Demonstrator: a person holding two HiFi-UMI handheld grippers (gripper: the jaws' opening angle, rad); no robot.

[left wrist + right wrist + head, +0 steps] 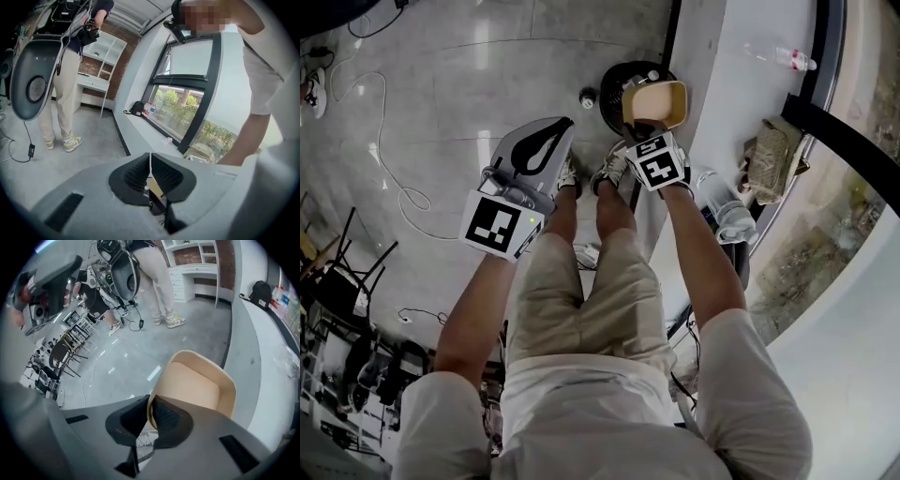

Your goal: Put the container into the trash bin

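Observation:
In the head view my right gripper (pixel 647 128) is shut on the rim of a tan, open, empty container (pixel 658 101). It holds the container just over a round black trash bin (pixel 612 82) that stands on the floor by the person's feet. In the right gripper view the jaws (pixel 151 409) pinch the near wall of the container (pixel 199 385), whose open side faces the camera. My left gripper (pixel 565 125) hangs to the left of the bin, over the grey floor. In the left gripper view its jaws (pixel 150 161) meet with nothing between them.
A curved white ledge (pixel 741 94) runs along the window at the right, bearing a plastic bottle (pixel 789 59) and a tan bag (pixel 775 155). Cables (pixel 394 178) lie on the floor at the left, with chairs (pixel 337 272) beyond. Another person (pixel 61 89) stands nearby.

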